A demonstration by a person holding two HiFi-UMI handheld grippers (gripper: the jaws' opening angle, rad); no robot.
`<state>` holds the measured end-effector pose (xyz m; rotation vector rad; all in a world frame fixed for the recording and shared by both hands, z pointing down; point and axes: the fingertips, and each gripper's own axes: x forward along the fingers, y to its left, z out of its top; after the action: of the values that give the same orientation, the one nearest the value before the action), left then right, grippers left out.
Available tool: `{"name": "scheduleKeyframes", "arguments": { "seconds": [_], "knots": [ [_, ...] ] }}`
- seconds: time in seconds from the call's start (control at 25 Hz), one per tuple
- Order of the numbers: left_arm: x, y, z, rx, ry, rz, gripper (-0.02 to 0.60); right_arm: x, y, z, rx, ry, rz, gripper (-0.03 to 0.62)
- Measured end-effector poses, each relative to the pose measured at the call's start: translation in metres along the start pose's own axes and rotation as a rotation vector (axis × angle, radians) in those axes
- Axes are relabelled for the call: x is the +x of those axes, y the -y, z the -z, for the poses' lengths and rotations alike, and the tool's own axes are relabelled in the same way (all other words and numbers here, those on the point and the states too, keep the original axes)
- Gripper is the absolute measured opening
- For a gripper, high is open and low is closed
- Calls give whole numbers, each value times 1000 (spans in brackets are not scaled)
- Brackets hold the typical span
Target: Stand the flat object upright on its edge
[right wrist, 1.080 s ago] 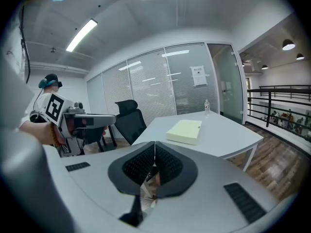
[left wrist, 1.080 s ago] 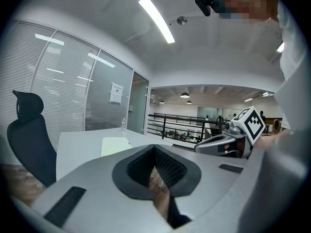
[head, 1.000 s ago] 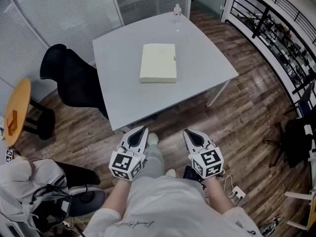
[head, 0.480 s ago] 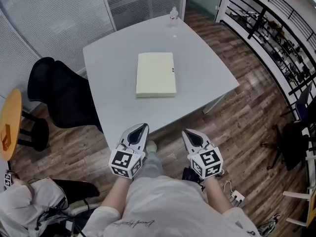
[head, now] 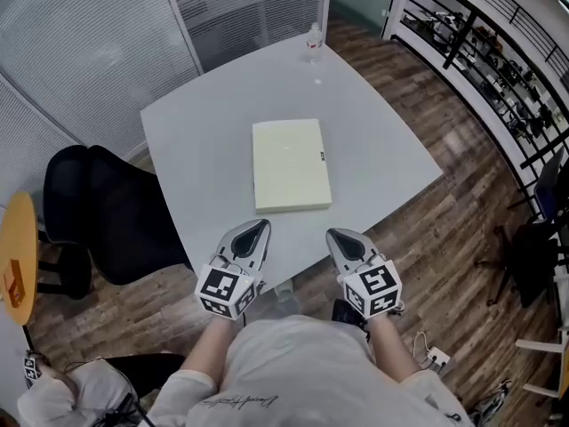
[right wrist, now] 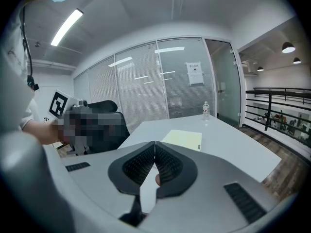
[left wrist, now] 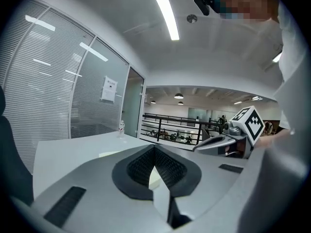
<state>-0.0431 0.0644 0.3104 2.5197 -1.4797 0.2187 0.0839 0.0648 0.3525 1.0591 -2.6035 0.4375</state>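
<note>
Pale yellow book (head: 291, 165) lies flat at frame centre on grey table (head: 196, 132). Left gripper (head: 257, 229) and right gripper (head: 335, 236) sit at lower frame, jaws closed and empty. Risk: book may slide or topple when levered up on the smooth top.

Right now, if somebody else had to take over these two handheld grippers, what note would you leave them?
Left gripper: jaws shut, empty, at the near edge of the grey square table.
Right gripper: jaws shut, empty, beside it at the same edge.
Pale yellow flat rectangular pad: lies flat mid-table, apart from both grippers. A clear plastic bottle stands at the far corner.
Done: nothing yet; the pad is untouched.
Left: open the jaws, reach the pad, tip it up and stand it on its edge.
</note>
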Motion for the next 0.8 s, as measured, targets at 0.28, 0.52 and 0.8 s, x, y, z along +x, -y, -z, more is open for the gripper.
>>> {"name": "scheduleKeyframes", "arguments": {
  "seconds": [0.28, 0.52, 0.8],
  "knots": [
    [18, -29, -14, 0, 9, 44, 12, 44, 0, -22, 5, -6, -9, 25],
    [26, -48, -17, -3, 10, 65, 12, 60, 2, -28, 3, -25, 4, 25],
    [49, -61, -16, 12, -38, 61, 12, 65, 21, -33, 7, -44, 12, 25]
  ]
}}
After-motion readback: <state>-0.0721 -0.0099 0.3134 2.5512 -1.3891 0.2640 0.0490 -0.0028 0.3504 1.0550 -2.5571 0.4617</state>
